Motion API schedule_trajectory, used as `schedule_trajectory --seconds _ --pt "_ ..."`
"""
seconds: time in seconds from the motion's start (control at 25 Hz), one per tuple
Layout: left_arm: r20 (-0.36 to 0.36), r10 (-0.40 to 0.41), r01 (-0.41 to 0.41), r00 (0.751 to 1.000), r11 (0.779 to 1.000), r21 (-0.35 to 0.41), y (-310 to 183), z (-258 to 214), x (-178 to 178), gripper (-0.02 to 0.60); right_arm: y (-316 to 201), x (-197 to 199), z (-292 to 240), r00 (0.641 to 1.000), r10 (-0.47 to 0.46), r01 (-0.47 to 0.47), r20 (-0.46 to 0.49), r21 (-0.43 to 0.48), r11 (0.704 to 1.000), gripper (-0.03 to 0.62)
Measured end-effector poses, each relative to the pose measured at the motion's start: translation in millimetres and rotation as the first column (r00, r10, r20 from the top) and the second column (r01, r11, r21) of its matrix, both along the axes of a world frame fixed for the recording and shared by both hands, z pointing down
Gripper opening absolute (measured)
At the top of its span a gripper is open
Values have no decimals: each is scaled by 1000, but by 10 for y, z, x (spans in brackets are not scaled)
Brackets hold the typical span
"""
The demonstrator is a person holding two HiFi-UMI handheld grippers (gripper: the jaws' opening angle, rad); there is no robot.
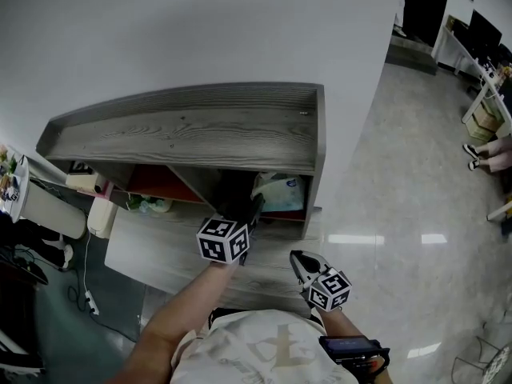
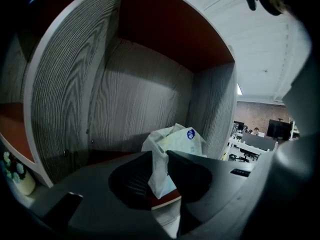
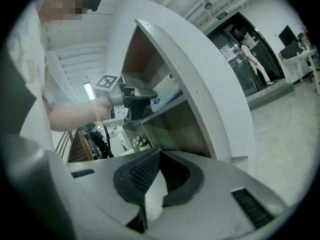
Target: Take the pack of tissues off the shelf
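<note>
**Operator:** What have I got on the left?

**Spotter:** Your left gripper (image 2: 159,156) reaches into the right-hand compartment of the grey wood-grain shelf (image 1: 192,126). Its jaws pinch a loose fold of wrapper on the white, plastic-wrapped pack of tissues (image 2: 176,140). The pack sits on the compartment's reddish floor, close to the right side wall.

**Operator:** Will that grip carry it out?

**Spotter:** Probably, since the pack looks light. But you hold film only, not the body. The pack looks soft and crumply and the plastic is likely slick, so the fold could stretch or slide free. You'd be safer squeezing across its broad faces, because nothing in it should break under pressure.

**Operator:** And my right?

**Spotter:** Your right gripper (image 3: 157,153) hangs outside the shelf, in front of it. Its jaws are pressed together on nothing.
</note>
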State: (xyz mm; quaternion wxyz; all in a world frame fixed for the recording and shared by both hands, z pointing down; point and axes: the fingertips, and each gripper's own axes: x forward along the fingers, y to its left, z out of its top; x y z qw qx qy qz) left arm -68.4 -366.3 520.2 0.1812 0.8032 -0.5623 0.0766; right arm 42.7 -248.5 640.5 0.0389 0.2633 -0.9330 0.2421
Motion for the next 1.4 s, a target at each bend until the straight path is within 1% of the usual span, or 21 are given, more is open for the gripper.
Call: schedule_trajectory --seconds 0.04,0.16,0.2,0.48,0.52,0.72,1.08,1.4 --pt "2 -1 1 1000 1000 3 0 0 -4 94 0 -6 4 1000 0 0 1 -1 1000 5" --pt "8 -3 3 1000 1000 10 17 2 -16 89 13 -12 26 1000 1 -1 2 -4 1000 5" --pt "8 -4 4 1000 1000 13 26 0 -17 77 19 -8 31 1000 1 -1 1 -4 1000 5" --pt "7 -16 16 1000 999 30 76 -43 -36 72 53 -11 21 1000 -4 4 -1 -5 1000 5" --pt "7 -19 19 1000 999 34 89 -57 -45 60 62 -16 18 1000 -6 6 -1 -4 1000 5" --pt "2 -34 34 999 998 55 156 -111 -97 58 102 -40 3 1000 -18 18 -5 0 1000 5" --pt "14 -45 44 999 994 101 323 -262 -159 58 196 -75 -38 1000 -28 28 -14 14 1000 5" --pt "1 -79 78 997 988 136 551 -381 -259 58 311 -43 -109 999 -35 36 -25 35 999 5"
